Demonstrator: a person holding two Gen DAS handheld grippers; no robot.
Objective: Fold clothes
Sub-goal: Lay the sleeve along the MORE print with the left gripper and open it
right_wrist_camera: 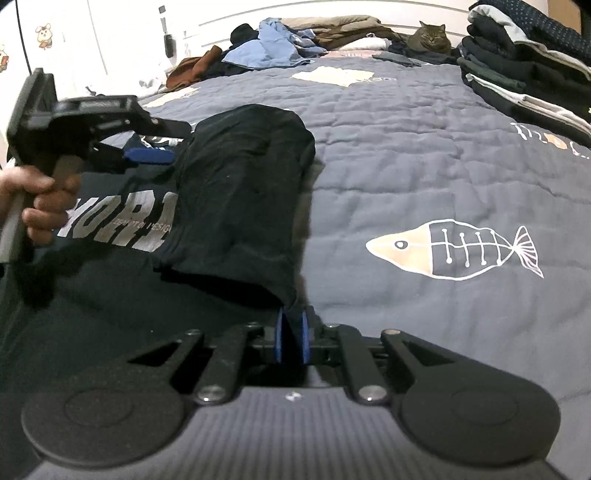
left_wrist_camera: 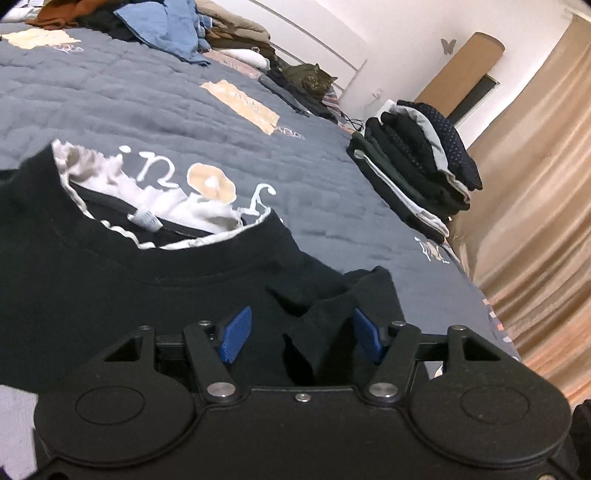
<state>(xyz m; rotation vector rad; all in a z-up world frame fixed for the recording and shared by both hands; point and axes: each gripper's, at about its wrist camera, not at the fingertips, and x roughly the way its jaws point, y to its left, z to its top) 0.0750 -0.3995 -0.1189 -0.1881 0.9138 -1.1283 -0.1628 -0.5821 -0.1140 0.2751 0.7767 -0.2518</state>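
A black T-shirt (left_wrist_camera: 147, 288) (right_wrist_camera: 240, 192) with white lettering (right_wrist_camera: 122, 225) lies on the grey-blue quilt (right_wrist_camera: 406, 166). One side of it is folded over the chest. Its collar and label (left_wrist_camera: 147, 219) face the left wrist camera. My left gripper (left_wrist_camera: 303, 325) (right_wrist_camera: 173, 144) is open, with a bunched fold of the shirt's shoulder loose between the blue pads (left_wrist_camera: 236, 334). A person's hand (right_wrist_camera: 40, 206) holds its grip. My right gripper (right_wrist_camera: 291, 332) is shut on the lower edge of the folded side, with black cloth pinched between its pads.
A stack of folded dark clothes (left_wrist_camera: 413, 166) (right_wrist_camera: 517, 70) sits at the bed's right edge. A heap of unfolded clothes (left_wrist_camera: 166, 29) (right_wrist_camera: 273, 48) lies at the far end, and a cat (left_wrist_camera: 314, 79) (right_wrist_camera: 432, 37) rests beside it. A tan curtain (left_wrist_camera: 535, 221) hangs past the right edge.
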